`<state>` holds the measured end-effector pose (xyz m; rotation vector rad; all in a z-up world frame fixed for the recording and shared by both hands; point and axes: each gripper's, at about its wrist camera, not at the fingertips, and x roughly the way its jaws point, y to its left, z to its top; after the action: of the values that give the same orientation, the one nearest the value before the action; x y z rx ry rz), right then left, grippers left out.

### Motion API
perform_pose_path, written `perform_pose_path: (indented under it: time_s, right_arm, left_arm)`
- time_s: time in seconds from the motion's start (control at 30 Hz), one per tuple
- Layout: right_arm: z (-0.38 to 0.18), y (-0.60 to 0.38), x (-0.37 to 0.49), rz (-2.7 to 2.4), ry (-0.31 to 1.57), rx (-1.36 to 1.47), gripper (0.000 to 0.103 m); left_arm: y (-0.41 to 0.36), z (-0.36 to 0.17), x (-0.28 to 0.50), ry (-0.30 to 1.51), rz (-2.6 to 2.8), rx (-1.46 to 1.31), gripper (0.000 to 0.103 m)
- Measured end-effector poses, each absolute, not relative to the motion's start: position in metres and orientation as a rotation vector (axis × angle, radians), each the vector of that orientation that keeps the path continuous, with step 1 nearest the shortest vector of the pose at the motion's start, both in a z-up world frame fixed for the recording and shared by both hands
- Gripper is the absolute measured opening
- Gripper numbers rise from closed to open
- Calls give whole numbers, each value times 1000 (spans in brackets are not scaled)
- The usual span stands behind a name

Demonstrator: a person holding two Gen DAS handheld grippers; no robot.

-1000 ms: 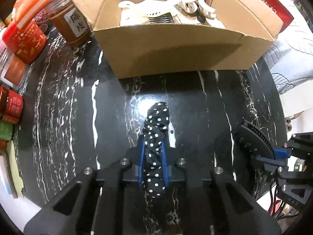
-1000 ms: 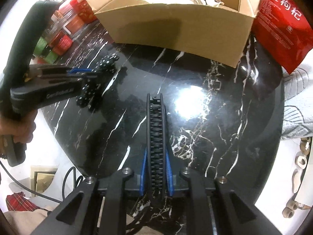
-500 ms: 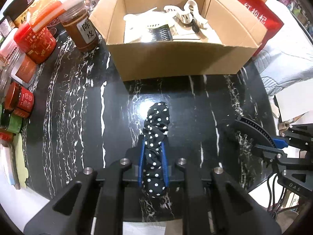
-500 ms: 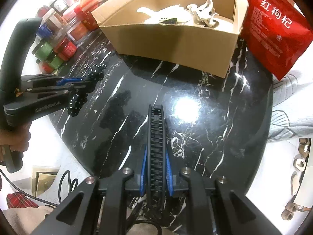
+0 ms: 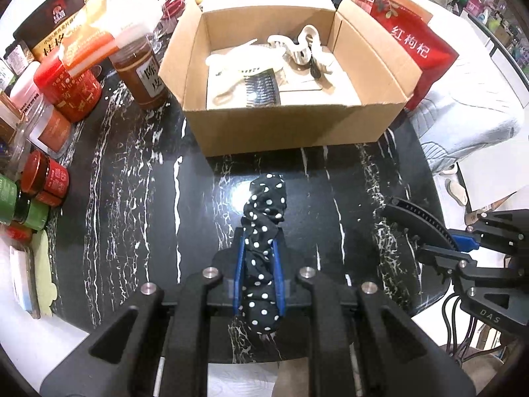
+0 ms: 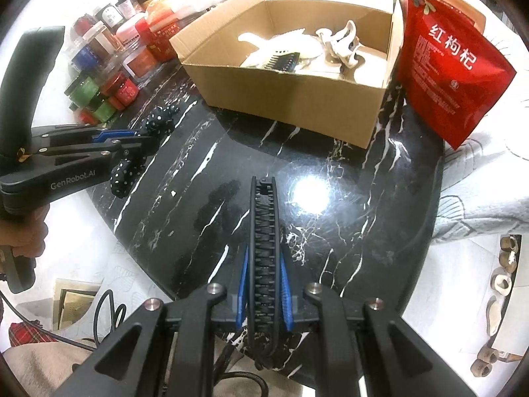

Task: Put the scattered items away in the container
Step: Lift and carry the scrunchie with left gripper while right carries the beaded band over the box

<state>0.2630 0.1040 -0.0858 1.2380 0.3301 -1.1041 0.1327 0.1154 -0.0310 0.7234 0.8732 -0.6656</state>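
Lifted higher, left gripper [image 5: 258, 266] hides scrunchie [image 5: 263, 228] end between fingers [image 5: 238, 271].

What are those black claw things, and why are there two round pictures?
They are grabbers that a person holds, one in each hand. Each has a tiny camera looking along its fingers, so you get one round picture per grabber. The left gripper pinches a spotty scrunchie. The right gripper pinches a black comb-like clip. In the right picture you can see the left grabber from the side. Both hover over a black marble table. Ahead is a cardboard box with white clips already inside. Jars and a red bag stand around it.
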Motion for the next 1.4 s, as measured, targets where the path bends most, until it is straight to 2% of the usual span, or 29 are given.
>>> perform_pose_path:
  time_s: [0.53, 1.4]
  right_arm:
    - [-53, 96, 248, -1149, 317, 1168, 16]
    - [-21, 23, 190, -1225, 262, 1103, 16]
  left_arm:
    - [104, 7, 134, 786, -704, 744, 14]
    - [25, 51, 178, 702, -785, 752, 14]
